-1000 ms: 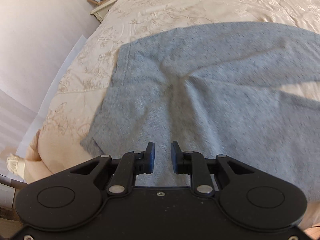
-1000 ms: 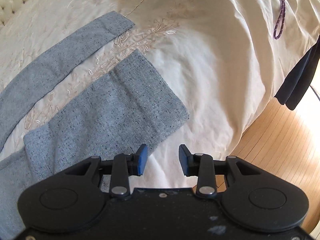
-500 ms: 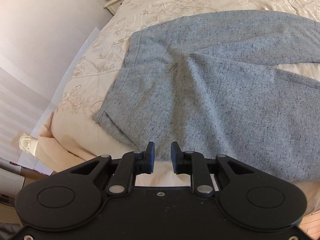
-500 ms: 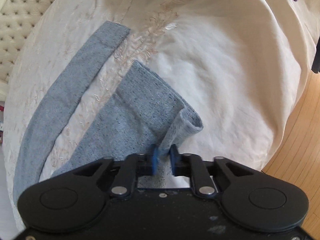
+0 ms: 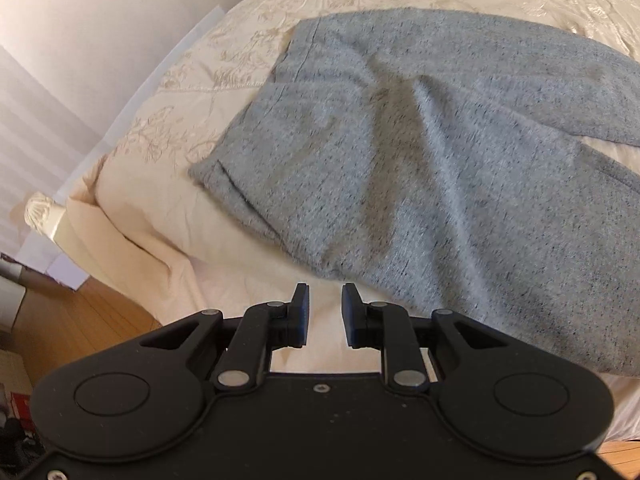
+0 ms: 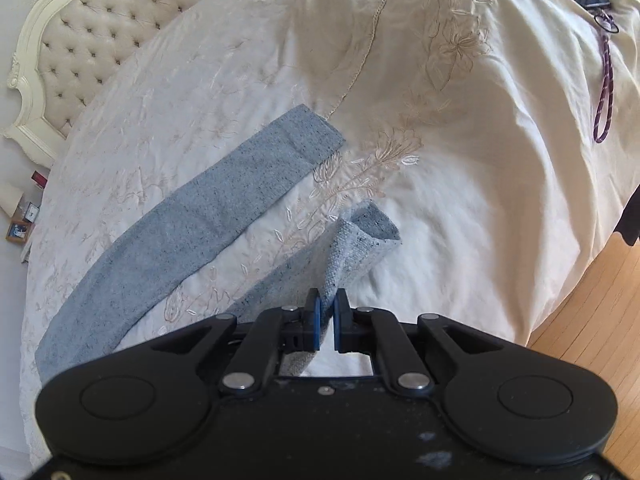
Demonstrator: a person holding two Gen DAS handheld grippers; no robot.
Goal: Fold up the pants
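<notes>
Jaws of the right gripper [image 6: 327, 314] have snapped shut on the near leg's cuff [image 6: 362, 236] and lifted it off the bed [image 6: 460, 200]; left gripper [image 5: 323, 312] hangs parted, empty, beside the waistband [image 5: 240, 184]. Pants [image 5: 420, 152] lie spread; folding has begun.

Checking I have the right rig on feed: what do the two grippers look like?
Both match: a matte black body with two round recessed discs, silver pivot pins and black linkage fingers. The left gripper has dark pads; the right gripper has blue pads and pale scuffs on its body. No cables, sleeves or hands show.
</notes>
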